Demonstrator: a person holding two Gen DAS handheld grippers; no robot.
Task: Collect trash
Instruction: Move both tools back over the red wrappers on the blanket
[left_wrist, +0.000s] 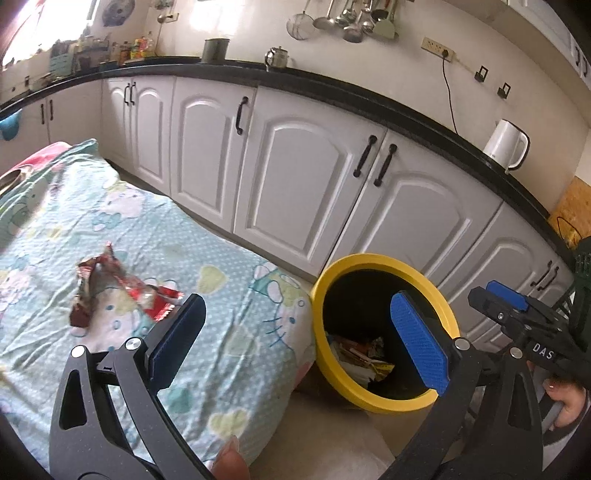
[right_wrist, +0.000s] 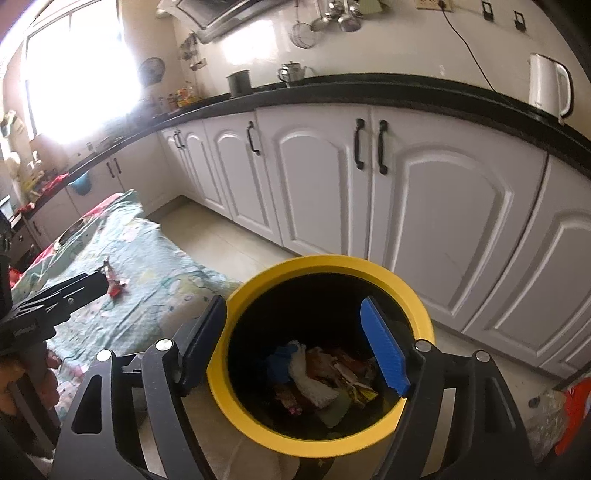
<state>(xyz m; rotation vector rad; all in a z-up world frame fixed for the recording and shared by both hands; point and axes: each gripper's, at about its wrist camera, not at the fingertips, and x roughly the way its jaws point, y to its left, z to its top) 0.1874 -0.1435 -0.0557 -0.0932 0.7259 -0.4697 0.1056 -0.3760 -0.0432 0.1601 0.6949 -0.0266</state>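
Note:
A yellow-rimmed black bin (left_wrist: 384, 266) (right_wrist: 332, 264) stands on the floor beside the low table and holds several wrappers and crumpled paper (right_wrist: 317, 376). My right gripper (right_wrist: 295, 347) hangs open above the bin's mouth with nothing between its blue pads. My left gripper (left_wrist: 299, 339) is wide open and empty, over the table's corner and the bin's rim. A crumpled red and silver wrapper (left_wrist: 114, 288) (right_wrist: 112, 282) lies on the table cloth, left of the left gripper's fingers (left_wrist: 177, 339). The right gripper (left_wrist: 506, 299) shows at the right edge of the left wrist view.
The low table wears a pale blue cartoon-print cloth (left_wrist: 207, 258). White cabinets (left_wrist: 303, 177) under a black countertop (left_wrist: 332, 92) run behind the bin. A white kettle (left_wrist: 506, 144) stands on the counter. A person's hand (left_wrist: 565, 398) holds the right gripper's handle.

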